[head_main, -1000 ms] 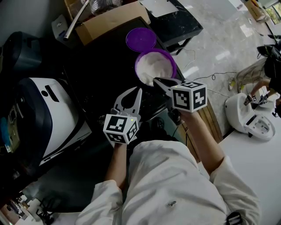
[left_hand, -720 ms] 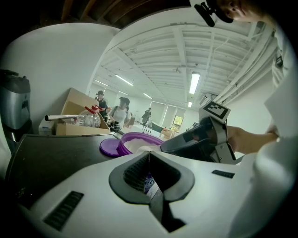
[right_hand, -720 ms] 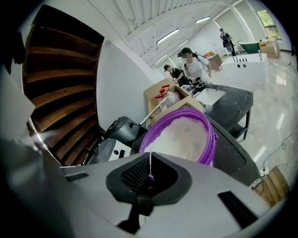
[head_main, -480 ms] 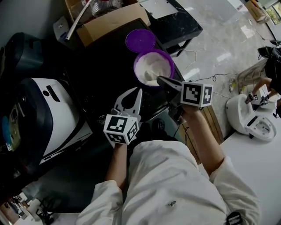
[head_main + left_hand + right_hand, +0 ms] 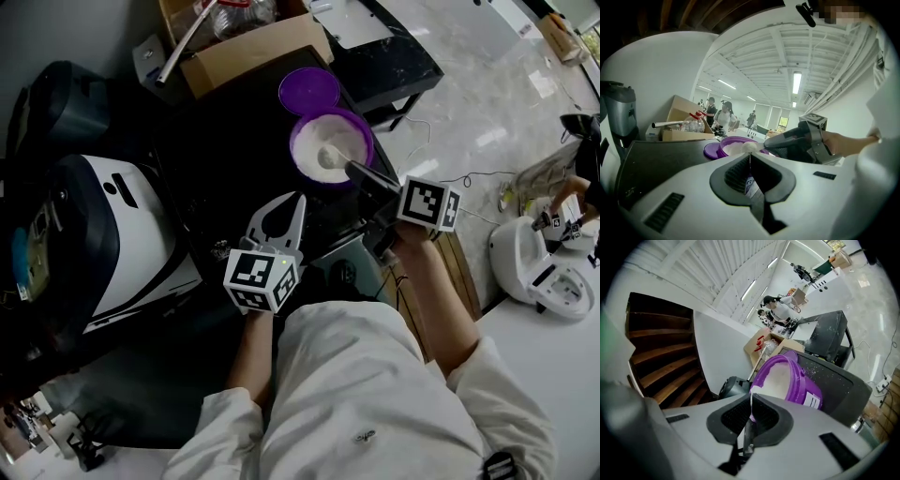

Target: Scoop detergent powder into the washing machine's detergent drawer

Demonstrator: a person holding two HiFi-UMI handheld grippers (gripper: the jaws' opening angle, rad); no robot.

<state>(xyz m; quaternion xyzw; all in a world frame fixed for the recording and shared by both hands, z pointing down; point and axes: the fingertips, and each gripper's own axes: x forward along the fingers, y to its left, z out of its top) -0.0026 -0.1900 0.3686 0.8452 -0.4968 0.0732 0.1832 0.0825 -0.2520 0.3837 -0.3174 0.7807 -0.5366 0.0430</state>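
The purple tub (image 5: 801, 380) has a white side label (image 5: 812, 401), its print too small to read. It stands on the black bench (image 5: 225, 141) beside its lid (image 5: 309, 90) and holds white detergent powder (image 5: 317, 139). The right tool (image 5: 352, 168) is clamped on a white scoop (image 5: 330, 156), which now reaches further into the powder than a second ago. The left tool (image 5: 299, 199), closed and empty, has not moved

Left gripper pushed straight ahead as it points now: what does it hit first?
Most likely the near wall of the purple powder tub, after bare black worktop. The left gripper is shut; depth is unclear.
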